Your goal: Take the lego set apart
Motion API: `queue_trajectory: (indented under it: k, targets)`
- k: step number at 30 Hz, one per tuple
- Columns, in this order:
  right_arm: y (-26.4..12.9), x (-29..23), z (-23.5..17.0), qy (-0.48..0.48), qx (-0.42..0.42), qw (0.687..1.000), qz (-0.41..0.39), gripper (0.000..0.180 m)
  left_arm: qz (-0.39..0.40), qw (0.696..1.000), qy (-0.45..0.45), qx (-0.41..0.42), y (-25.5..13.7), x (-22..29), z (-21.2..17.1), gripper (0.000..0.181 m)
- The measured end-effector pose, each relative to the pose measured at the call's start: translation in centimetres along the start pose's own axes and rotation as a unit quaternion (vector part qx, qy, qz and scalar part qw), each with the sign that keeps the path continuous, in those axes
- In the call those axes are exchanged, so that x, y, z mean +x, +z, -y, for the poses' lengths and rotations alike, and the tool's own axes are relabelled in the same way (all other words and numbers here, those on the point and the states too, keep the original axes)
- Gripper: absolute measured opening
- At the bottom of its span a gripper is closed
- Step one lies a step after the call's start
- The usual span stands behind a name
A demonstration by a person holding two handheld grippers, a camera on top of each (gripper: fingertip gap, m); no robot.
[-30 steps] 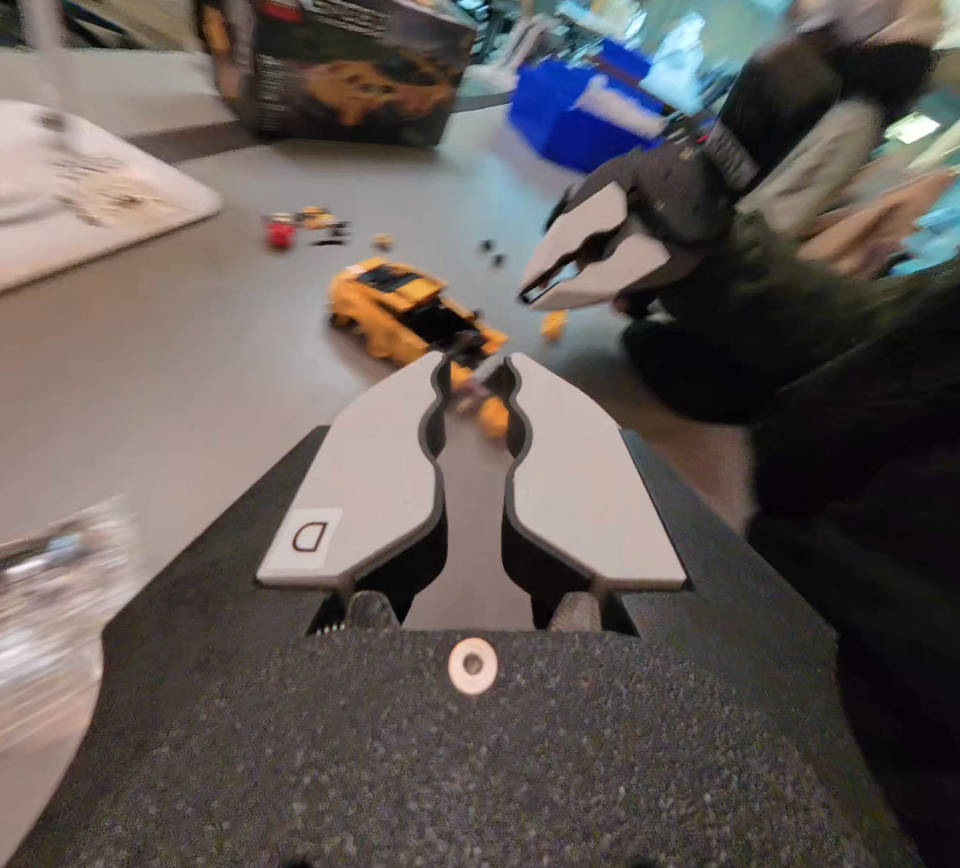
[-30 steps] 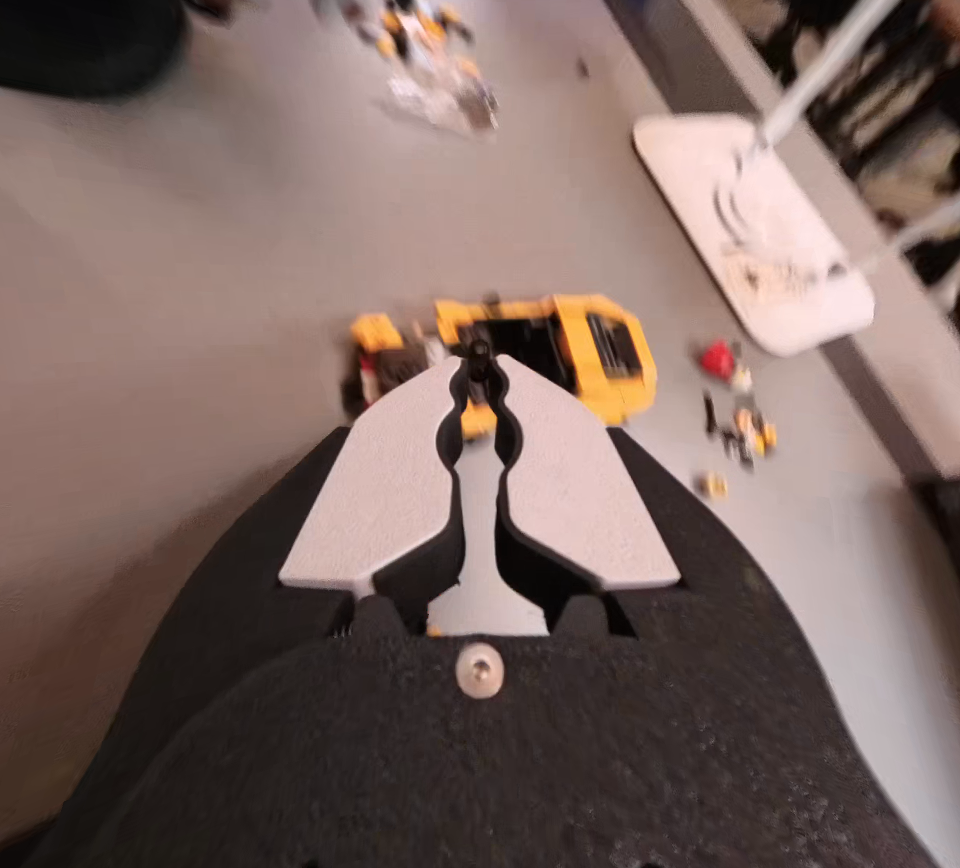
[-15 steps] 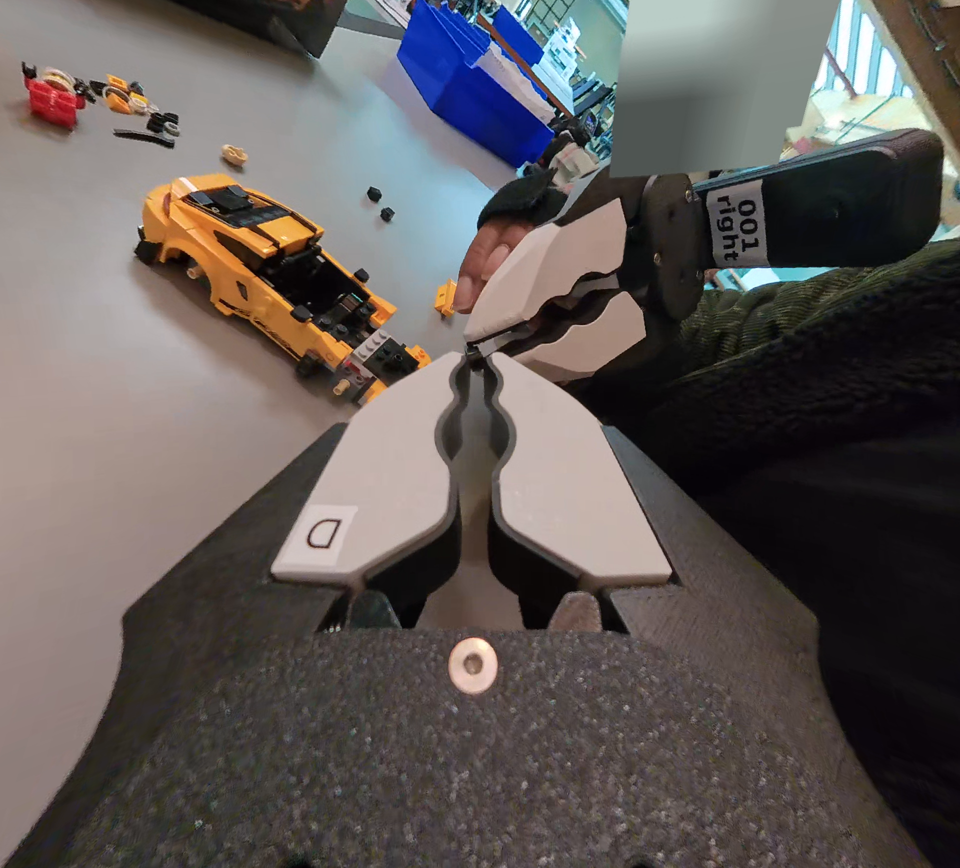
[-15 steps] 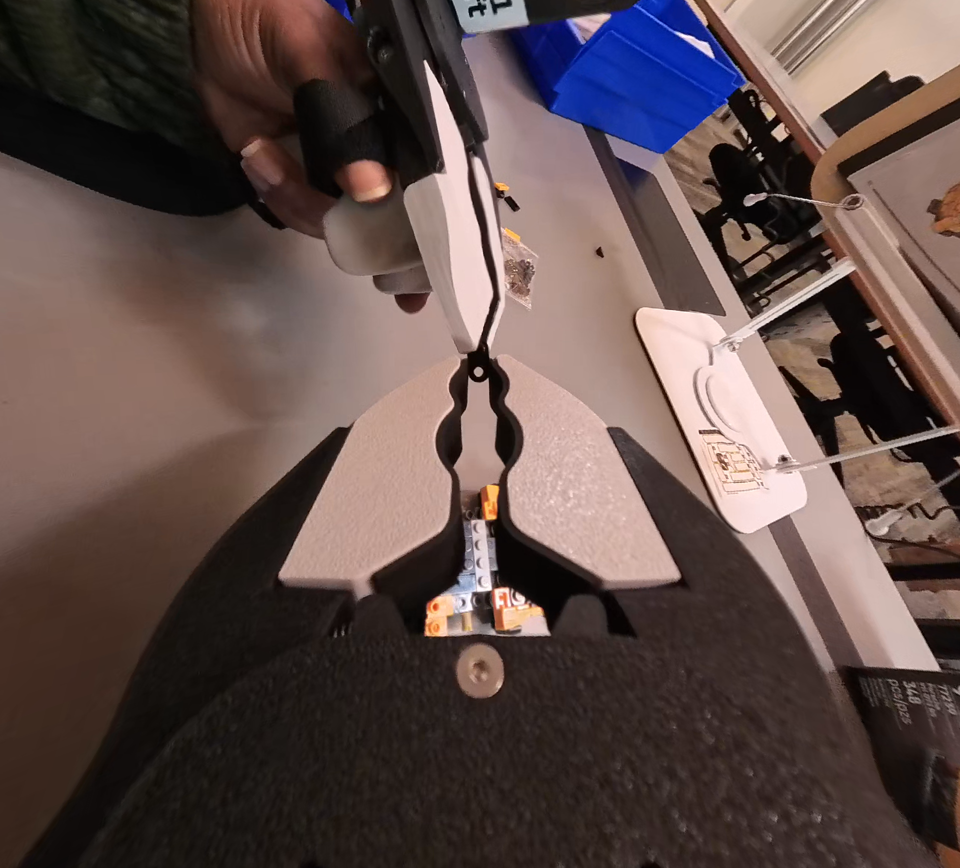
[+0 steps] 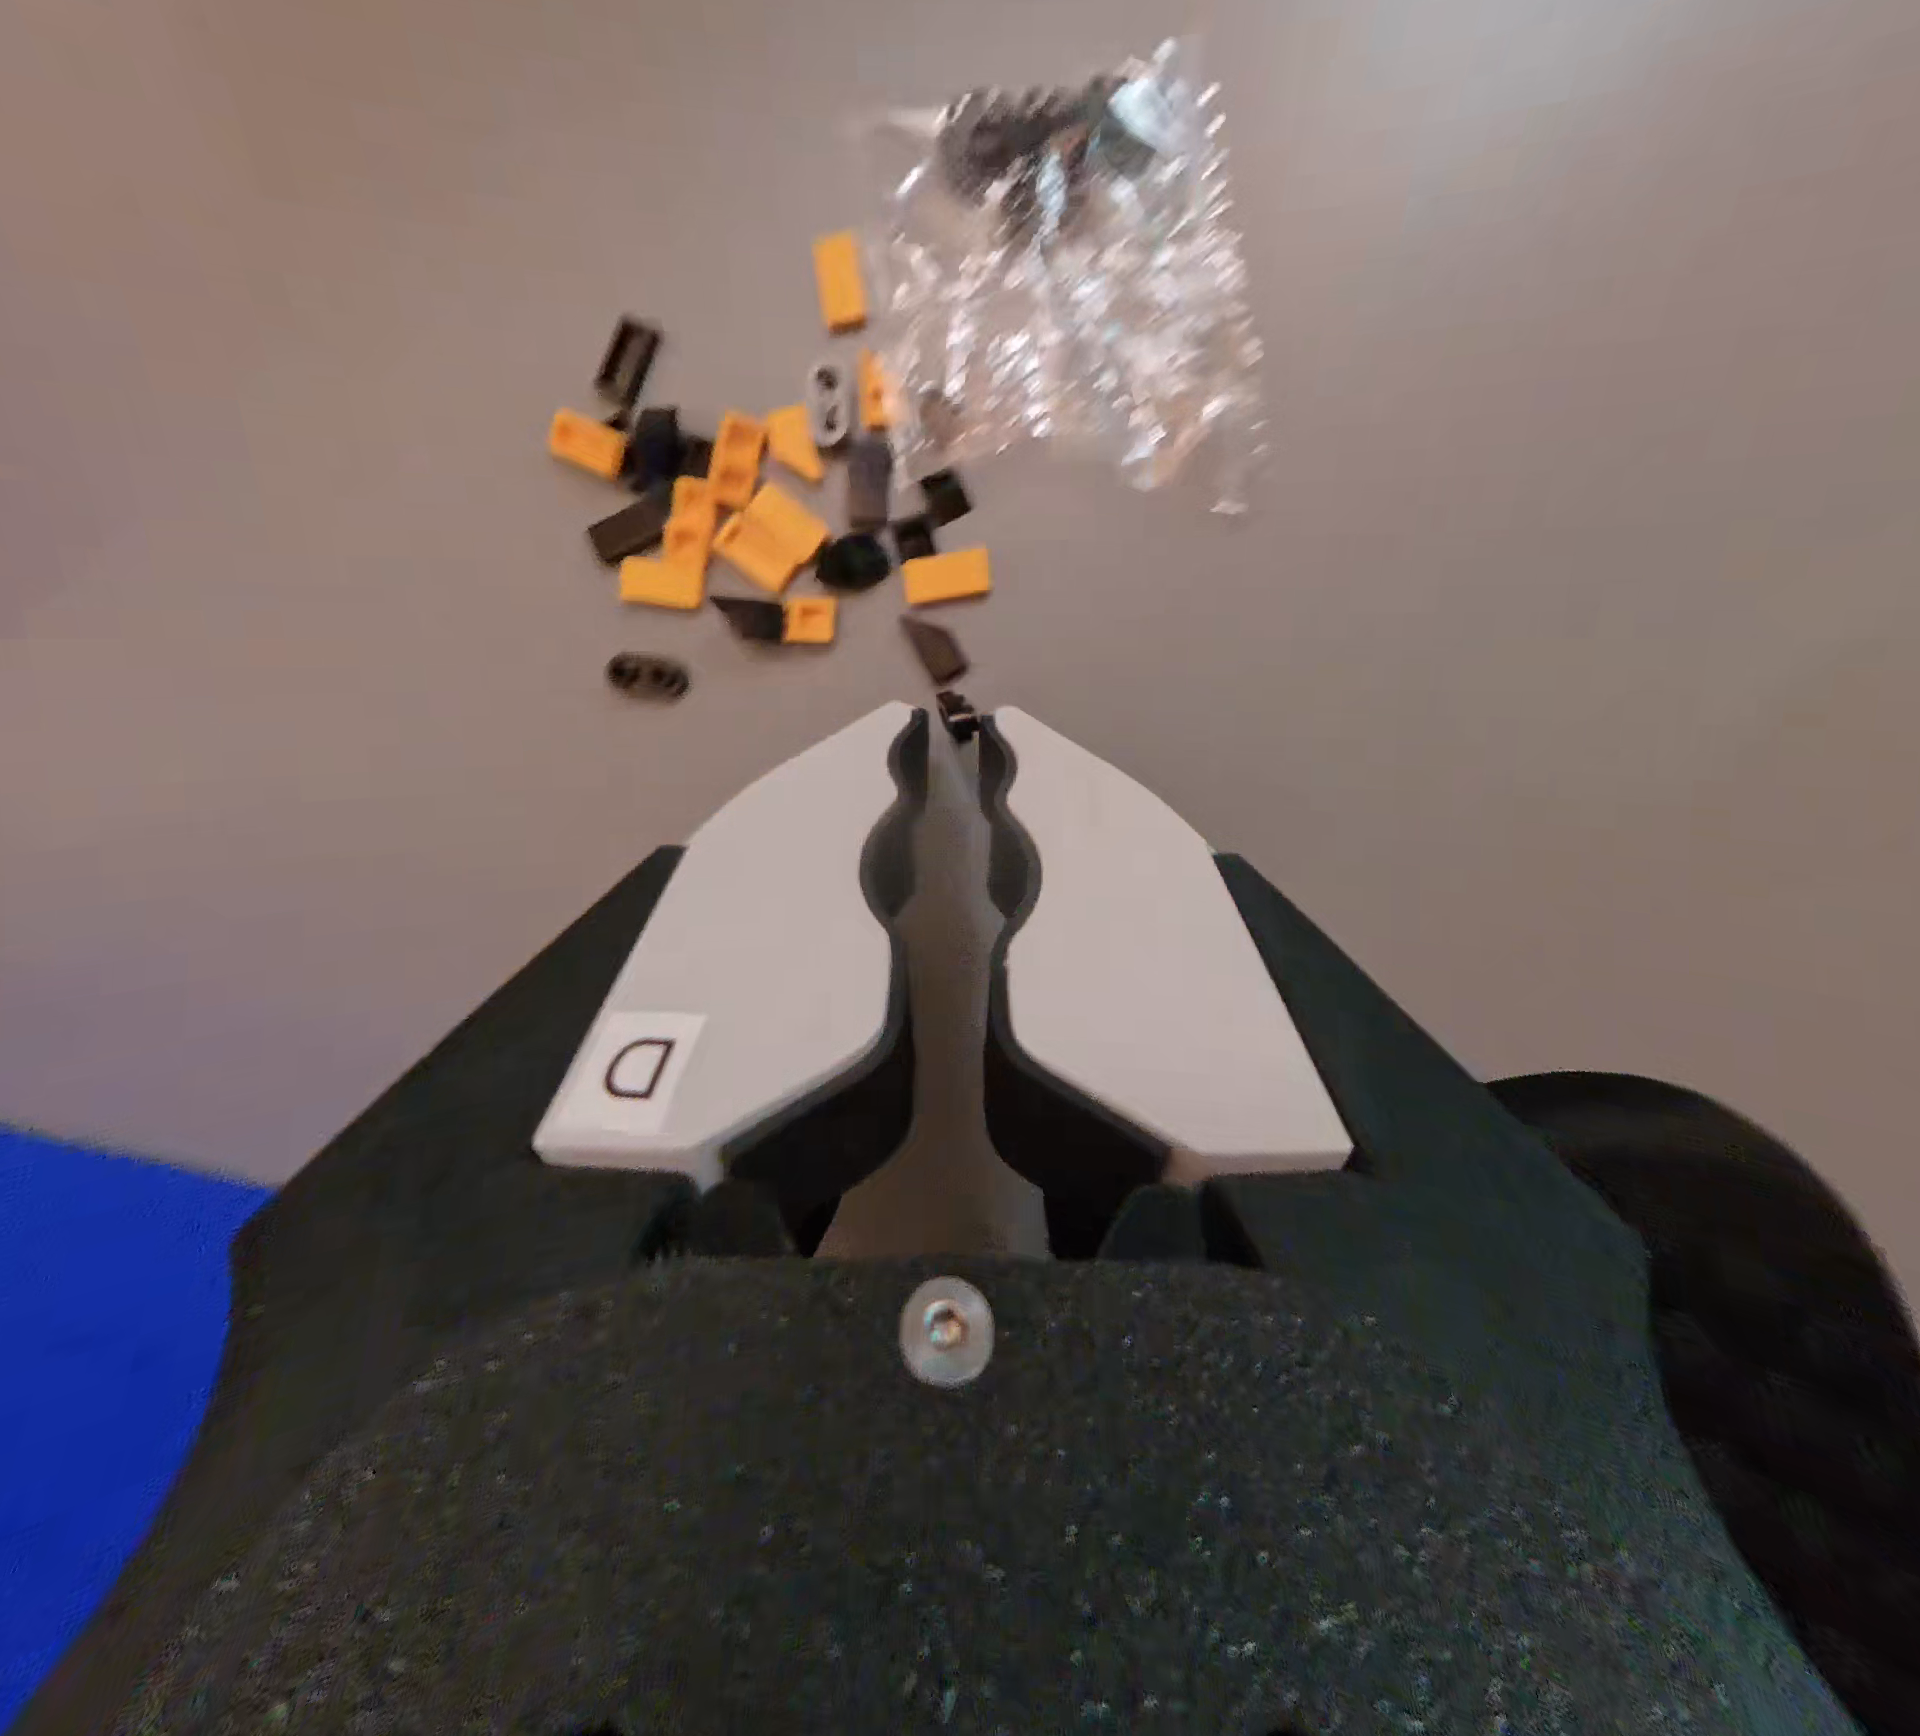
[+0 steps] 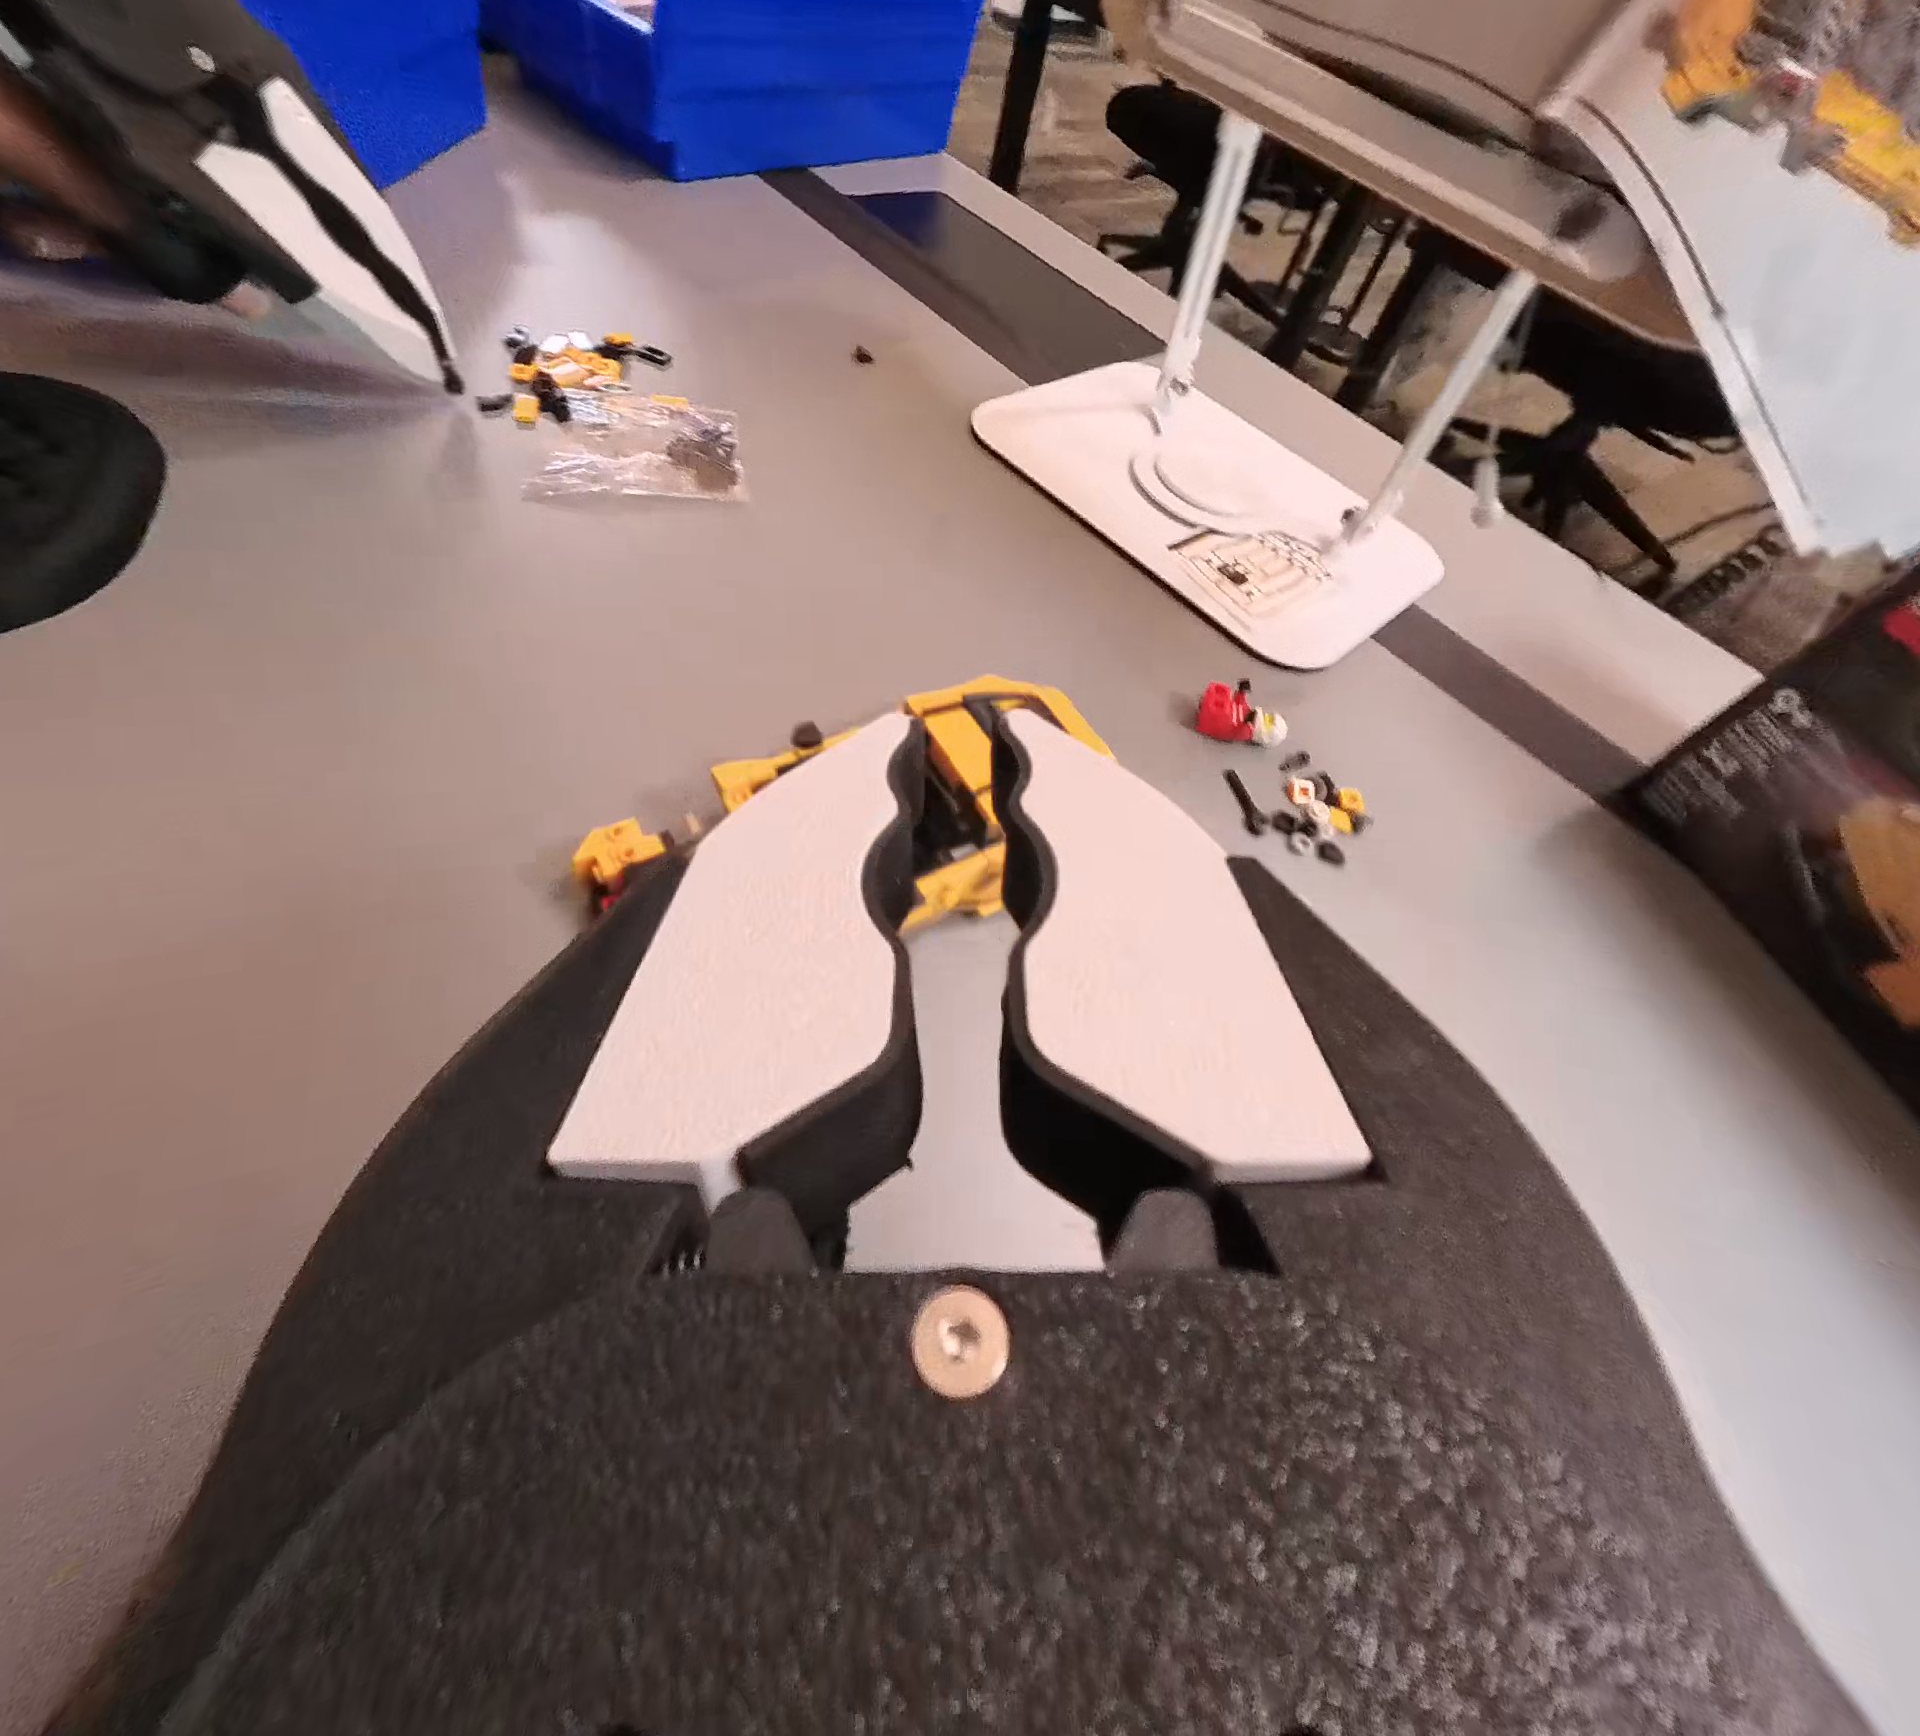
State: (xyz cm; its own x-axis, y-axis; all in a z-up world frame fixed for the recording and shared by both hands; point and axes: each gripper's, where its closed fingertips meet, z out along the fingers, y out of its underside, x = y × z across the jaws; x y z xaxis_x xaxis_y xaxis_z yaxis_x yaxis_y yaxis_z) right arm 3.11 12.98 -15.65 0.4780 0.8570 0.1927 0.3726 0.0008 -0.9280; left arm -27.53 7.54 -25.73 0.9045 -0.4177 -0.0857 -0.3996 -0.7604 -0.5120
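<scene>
My left gripper (image 5: 954, 725) is shut on a small black piece (image 5: 957, 712) and holds it low over the grey table, just short of a pile of loose orange and black lego pieces (image 5: 748, 523). In the right wrist view it (image 6: 449, 382) is at the far left, tips down beside that pile (image 6: 566, 372). My right gripper (image 6: 956, 730) is slightly open and empty, above the partly stripped yellow lego car (image 6: 1049, 712). A detached orange chunk (image 6: 620, 850) lies left of the car.
A crinkled clear plastic bag (image 5: 1070, 304) lies right of the pile. A red minifigure (image 6: 1231, 718) and small parts (image 6: 1309, 813) lie right of the car. Blue bins (image 6: 727, 13) stand at the back, a white stand base (image 6: 1205, 502) and the set's box (image 6: 1808, 855) on the right. About 35 centimetres separates my left fingertips from my right. From my right tips it is roughly 11 centimetres to the detached orange chunk (image 6: 620, 850); from my left, 25 centimetres.
The small black piece passed from my right gripper to my left. My left gripper swung away with it to the loose-piece pile. My right gripper moved back over the car.
</scene>
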Motion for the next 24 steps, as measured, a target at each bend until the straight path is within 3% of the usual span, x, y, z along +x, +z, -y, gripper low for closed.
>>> queue_trajectory:
  k: [8, 13, 18, 21, 24]
  targets:
    - [-1.6, 2.2, -1.5, 0.017, 0.000, 0.999, -0.037, 0.010, 0.049, 0.998, 0.011, -0.024, 0.0, -1.7, -0.8, 0.022]
    - [-2.0, 3.0, -1.7, 0.025, 0.008, 0.999, -0.045, 0.010, 0.024, 0.999, 0.018, -0.022, -0.4, -0.9, -0.8, 0.028]
    - [-2.4, 3.6, -1.8, 0.032, 0.019, 0.998, -0.051, 0.010, -0.019, 0.999, 0.020, 0.041, -1.4, 0.8, 1.9, 0.030]
    - [-2.8, 4.1, -1.7, 0.036, 0.028, 0.997, -0.059, 0.010, 0.015, 0.996, 0.016, 0.082, -2.0, -0.1, 4.2, 0.029]
    - [-3.4, 4.7, -1.4, 0.039, 0.044, 0.996, -0.073, 0.009, 0.041, 0.977, 0.011, 0.211, -4.2, -0.9, 9.9, 0.019]
